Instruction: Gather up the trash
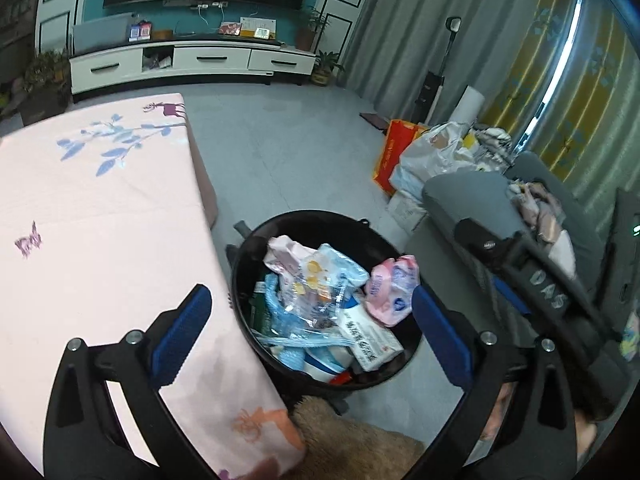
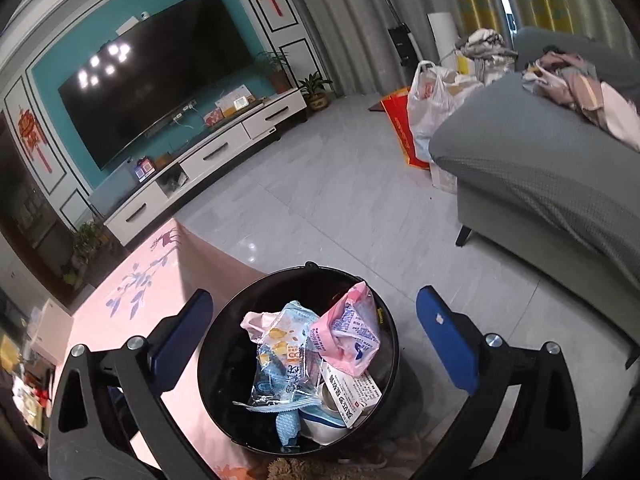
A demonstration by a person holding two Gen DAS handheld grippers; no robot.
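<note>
Pink cloth printed with blue leaves and purple deer covers the desk on the left, its surface bare. Just off its right edge, on the grey tiled floor, stands a round black trash bin, touching or nearly touching the draped cloth. Inside it lies the trash: a clear blue snack wrapper, a pink packet leaning toward the right rim, and a white printed carton beneath them.

Above the bin hangs the left gripper, its blue-padded fingers spread wide with nothing between them. Beside it to the right, the right gripper also hangs over the bin, fingers likewise wide apart and empty.

Further right sits a grey sofa with clothes heaped on it, and bags stand at its far end.
</note>
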